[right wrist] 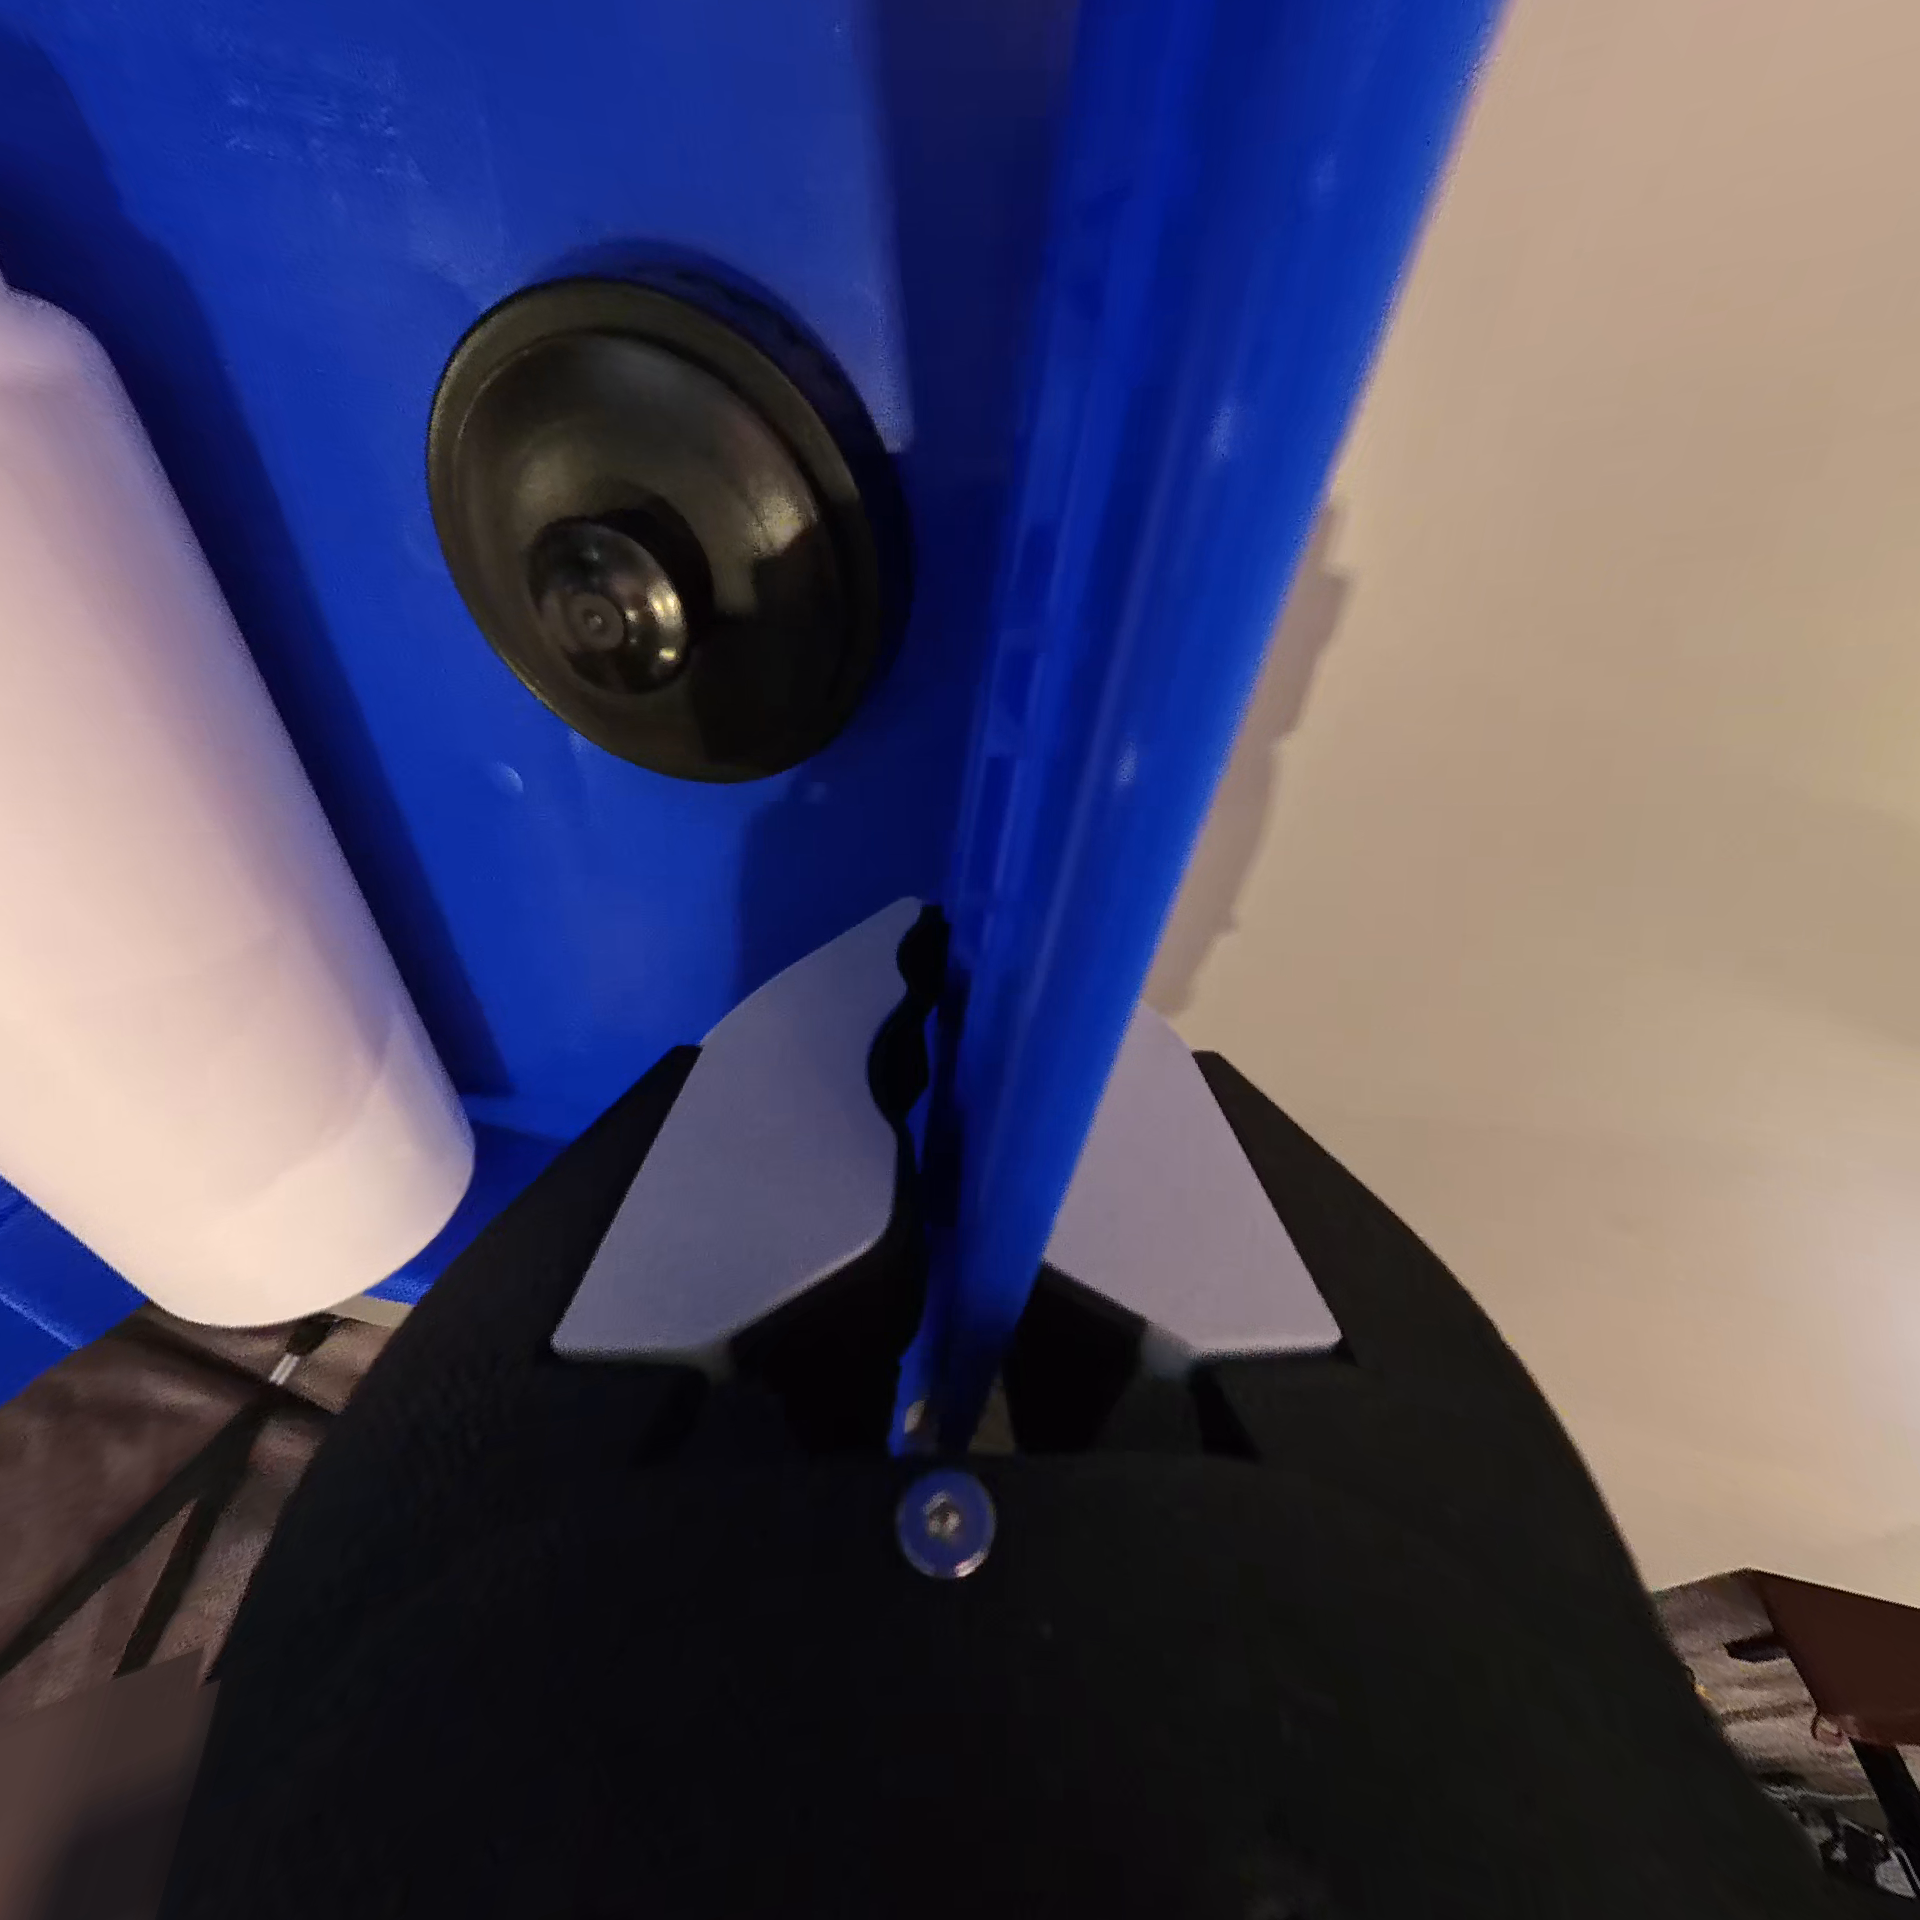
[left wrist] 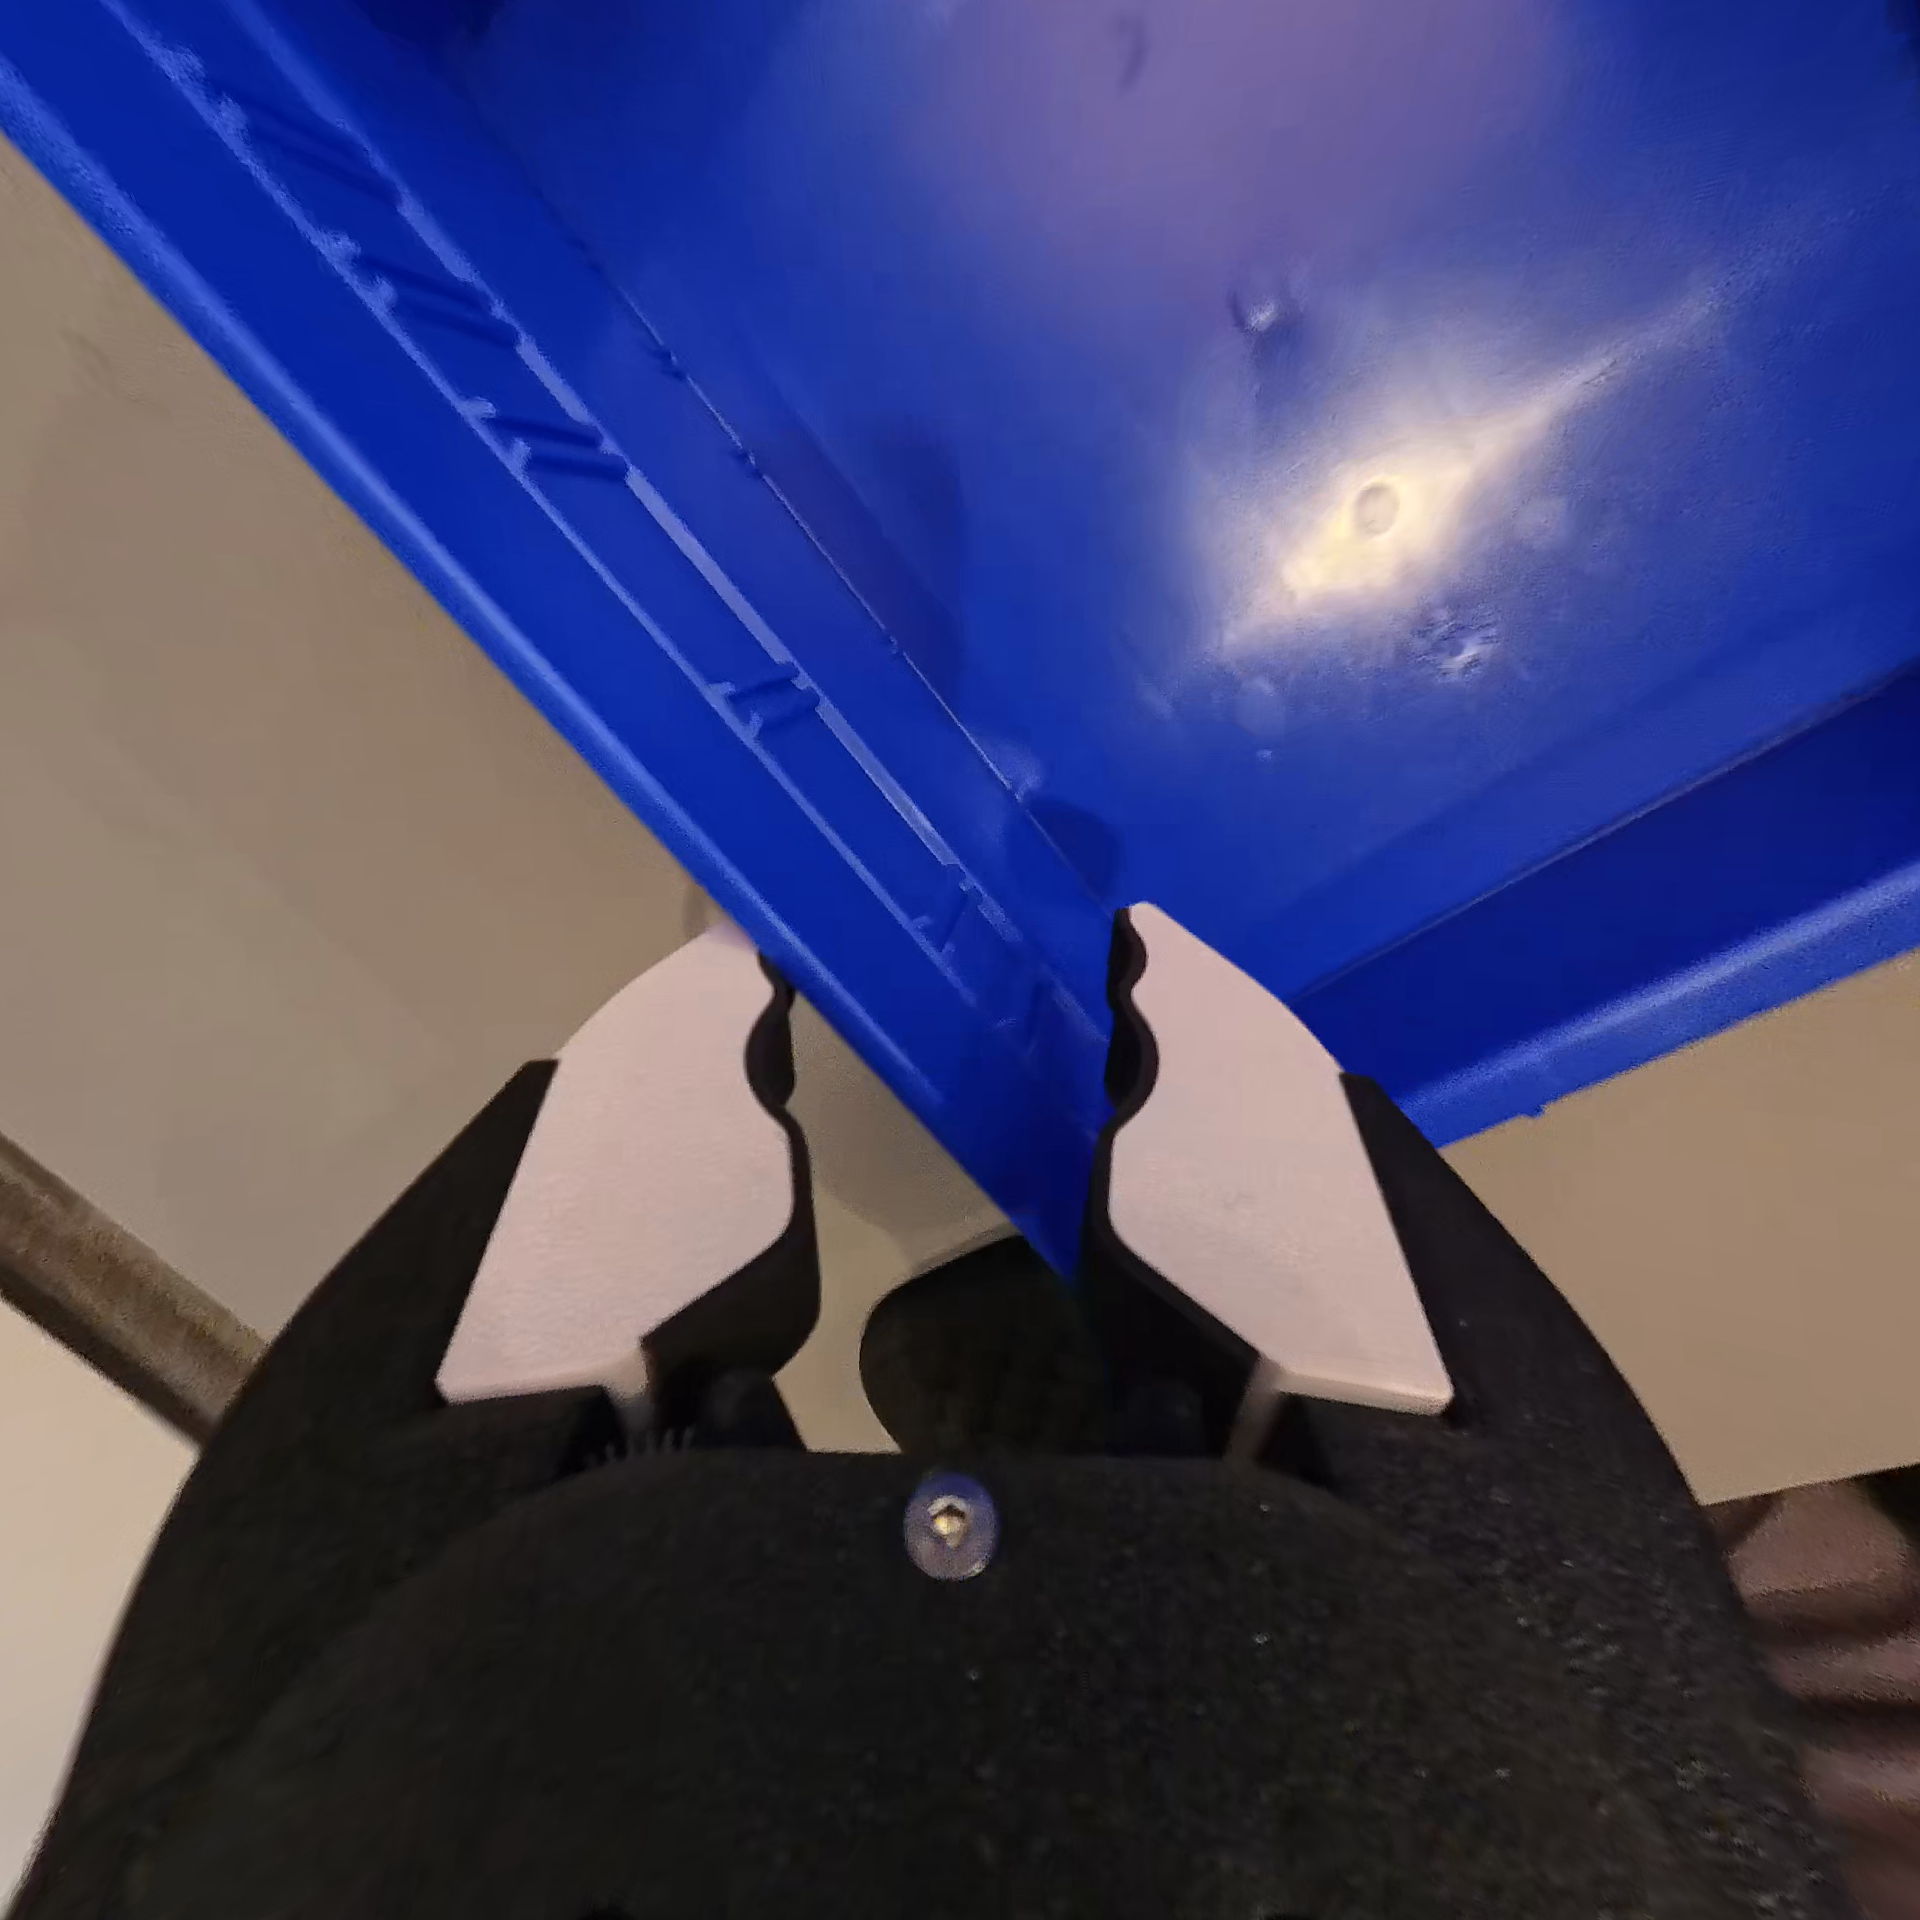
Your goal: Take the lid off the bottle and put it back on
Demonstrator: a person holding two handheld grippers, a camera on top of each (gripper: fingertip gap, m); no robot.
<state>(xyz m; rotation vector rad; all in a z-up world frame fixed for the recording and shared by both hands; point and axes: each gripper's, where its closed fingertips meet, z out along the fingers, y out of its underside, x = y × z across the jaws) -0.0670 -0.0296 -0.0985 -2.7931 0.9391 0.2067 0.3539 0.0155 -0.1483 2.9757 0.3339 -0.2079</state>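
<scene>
White bottle (right wrist: 187,831) lay on its side inside the blue bin (right wrist: 644,156), uncapped as far as visible; black lid (right wrist: 665,525) lay on the bin floor just beside it, inner side up, near the bin's right wall. No readable writing on either. Right gripper (right wrist: 1023,1023) pinched that right wall, one finger inside, one outside. Left gripper (left wrist: 940,997) straddled the bin's ribbed corner rim; fingers sat spread around it, contact unclear. Beyond the bin's edges lay bare beige table (right wrist: 1662,727), open room there.
</scene>
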